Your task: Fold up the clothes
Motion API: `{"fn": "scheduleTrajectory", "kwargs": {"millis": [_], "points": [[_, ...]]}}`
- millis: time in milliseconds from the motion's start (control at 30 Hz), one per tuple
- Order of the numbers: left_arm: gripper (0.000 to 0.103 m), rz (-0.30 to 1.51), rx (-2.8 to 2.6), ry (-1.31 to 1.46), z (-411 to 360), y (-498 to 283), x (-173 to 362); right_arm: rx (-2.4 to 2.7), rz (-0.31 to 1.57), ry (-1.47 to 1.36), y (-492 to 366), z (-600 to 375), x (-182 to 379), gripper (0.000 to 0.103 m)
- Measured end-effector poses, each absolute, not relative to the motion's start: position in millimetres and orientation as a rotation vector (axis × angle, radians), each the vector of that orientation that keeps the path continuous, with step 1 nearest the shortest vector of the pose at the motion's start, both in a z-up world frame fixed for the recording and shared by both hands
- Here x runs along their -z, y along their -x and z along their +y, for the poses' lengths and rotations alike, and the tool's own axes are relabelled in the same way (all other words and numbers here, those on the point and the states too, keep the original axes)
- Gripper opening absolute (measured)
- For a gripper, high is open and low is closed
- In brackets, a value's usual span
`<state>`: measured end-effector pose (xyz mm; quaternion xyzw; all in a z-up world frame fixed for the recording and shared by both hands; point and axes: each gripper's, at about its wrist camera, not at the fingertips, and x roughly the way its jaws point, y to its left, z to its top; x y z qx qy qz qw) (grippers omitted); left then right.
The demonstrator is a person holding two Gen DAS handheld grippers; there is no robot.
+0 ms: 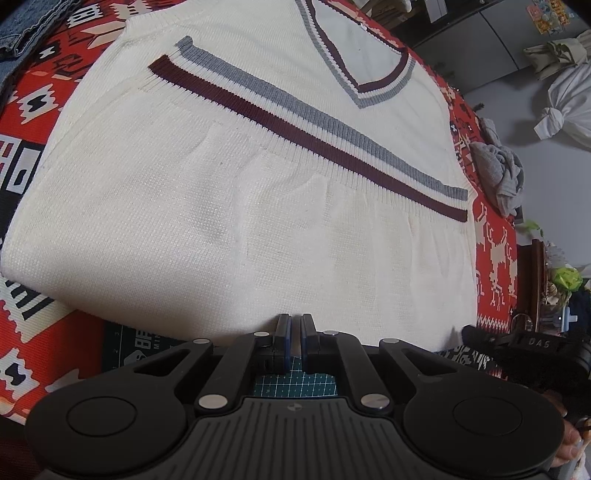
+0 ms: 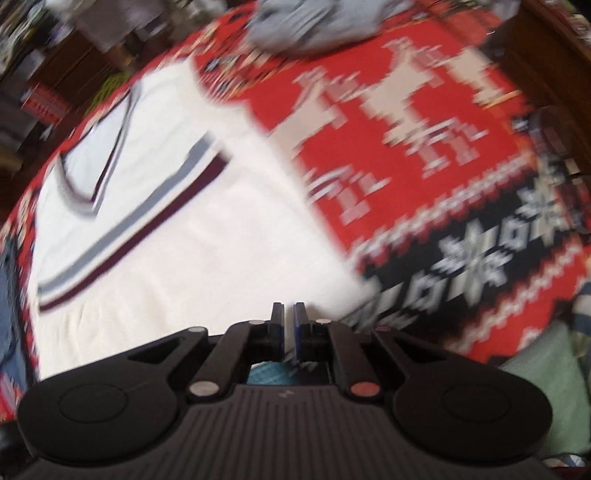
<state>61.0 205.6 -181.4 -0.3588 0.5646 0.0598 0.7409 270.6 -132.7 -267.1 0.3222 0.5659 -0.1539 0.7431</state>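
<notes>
A cream knit sweater (image 1: 258, 221) lies folded flat on a red patterned blanket (image 1: 495, 258). Its V-neck (image 1: 369, 66) has maroon and grey trim, and the folded-up hem's maroon and grey stripes (image 1: 295, 122) run across the chest. My left gripper (image 1: 295, 325) sits at the sweater's near edge with its fingers shut and nothing visibly between them. The right wrist view is motion-blurred. It shows the same sweater (image 2: 166, 240) to the left and my right gripper (image 2: 289, 312) shut by its near right corner, apparently empty.
A crumpled grey garment (image 1: 502, 173) (image 2: 314, 26) lies at the blanket's (image 2: 406, 147) far side. Denim (image 1: 22, 26) lies past the sweater's left side. A green cutting mat (image 1: 295, 384) shows under the left gripper. A tied white bundle (image 1: 569, 99) sits on the floor beyond.
</notes>
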Motion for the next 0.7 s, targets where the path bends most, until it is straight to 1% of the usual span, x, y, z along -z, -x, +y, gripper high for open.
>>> {"fn": "scheduleTrajectory", "kwargs": {"millis": [200,233,267,467,533,700], "points": [[0.007,1.236,-0.133,0.775,204,-61,180,0.275,1.285,-0.607,-281,-104,273,0.007],[0.007,1.236,-0.133,0.773,203,-61,180,0.277,1.289,-0.591,-281,-102,274,0.005],[0.007,1.235,-0.133,0.772,203,-61,180,0.29,1.287,-0.592,-280,-106,275,0.001],[0.007,1.235,-0.131,0.771,203,-61,181,0.431,1.299,-0.629,-272,-141,278,0.001],[0.007,1.235,-0.129,0.767,203,-62,181,0.468,1.285,-0.671,-269,-153,277,0.001],[0.007,1.236,-0.124,0.773,205,-61,182,0.531,1.264,-0.677,-263,-172,275,0.001]]}}
